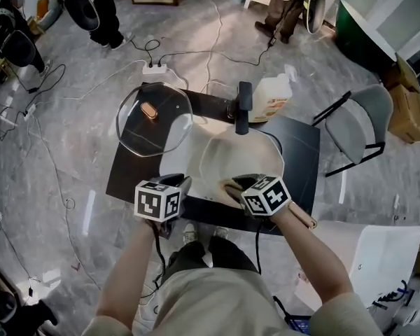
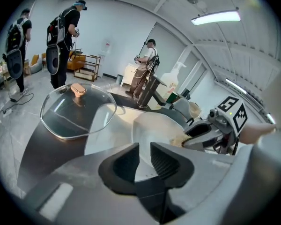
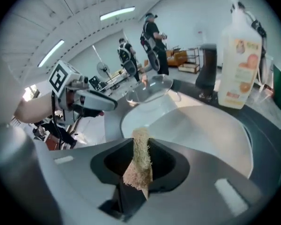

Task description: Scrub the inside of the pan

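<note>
Nearest to us, our two forearms reach out over the near edge of the dark worktop. The left gripper has its jaws a narrow gap apart with nothing between them. In the head view it hangs over the near edge of a white mat, just left of the pan.

The right gripper has its jaws clamped on a tan fibrous scrub pad, which sticks out past the jaw tips. From the head view the pad sits at the near rim of the pan; we cannot tell whether it touches the surface.

The pan, pale cream inside, rests on the white mat at the middle of the worktop, its black handle pointing away from us.

Left of the pan, a glass lid with a copper-coloured knob lies partly on the mat and partly on the dark top. Beyond the pan, at the far right corner, stands a detergent bottle.

Farther off, a grey chair stands to the right, a power strip lies on the floor, and people stand in the background.
</note>
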A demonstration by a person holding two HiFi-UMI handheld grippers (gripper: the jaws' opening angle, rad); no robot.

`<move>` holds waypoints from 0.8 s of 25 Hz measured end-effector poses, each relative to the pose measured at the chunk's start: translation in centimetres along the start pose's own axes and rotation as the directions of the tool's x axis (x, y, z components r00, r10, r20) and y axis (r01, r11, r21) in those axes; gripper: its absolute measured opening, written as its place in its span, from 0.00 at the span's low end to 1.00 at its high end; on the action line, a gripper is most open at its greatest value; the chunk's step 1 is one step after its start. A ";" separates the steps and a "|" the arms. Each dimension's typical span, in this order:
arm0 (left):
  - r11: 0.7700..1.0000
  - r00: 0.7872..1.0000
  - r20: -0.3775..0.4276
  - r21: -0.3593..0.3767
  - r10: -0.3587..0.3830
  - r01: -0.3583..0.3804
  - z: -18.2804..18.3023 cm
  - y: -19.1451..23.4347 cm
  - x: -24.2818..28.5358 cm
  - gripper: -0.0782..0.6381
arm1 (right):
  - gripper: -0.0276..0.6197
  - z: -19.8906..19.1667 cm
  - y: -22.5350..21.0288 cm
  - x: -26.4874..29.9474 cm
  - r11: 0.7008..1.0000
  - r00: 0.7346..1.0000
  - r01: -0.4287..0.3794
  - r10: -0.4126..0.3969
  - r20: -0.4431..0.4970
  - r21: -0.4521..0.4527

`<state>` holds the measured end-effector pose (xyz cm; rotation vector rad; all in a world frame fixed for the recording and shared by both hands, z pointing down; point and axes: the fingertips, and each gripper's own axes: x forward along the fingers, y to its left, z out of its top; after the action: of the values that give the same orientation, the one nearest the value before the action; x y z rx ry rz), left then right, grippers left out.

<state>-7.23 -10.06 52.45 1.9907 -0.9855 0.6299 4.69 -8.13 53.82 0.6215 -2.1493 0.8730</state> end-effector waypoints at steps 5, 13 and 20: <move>0.999 0.997 0.081 0.053 0.008 -0.012 3.5 -1.1 -3.4 0.22 | 0.20 5.4 1.2 -6.0 0.992 0.949 0.126 -0.119 0.292 -0.004; 0.974 0.947 0.314 0.183 0.071 -0.133 10.6 -3.8 -10.1 0.22 | 0.20 12.1 4.3 -17.1 0.960 0.752 0.279 -0.225 0.620 0.010; 0.927 0.849 0.527 0.299 0.035 -0.224 17.3 -8.2 -16.4 0.17 | 0.20 16.1 6.9 -27.0 0.887 0.543 0.462 -0.290 0.788 0.008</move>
<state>-8.55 -14.67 27.67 2.5016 -1.4203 0.3591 9.97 -11.27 22.21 1.5119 -2.6225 0.0926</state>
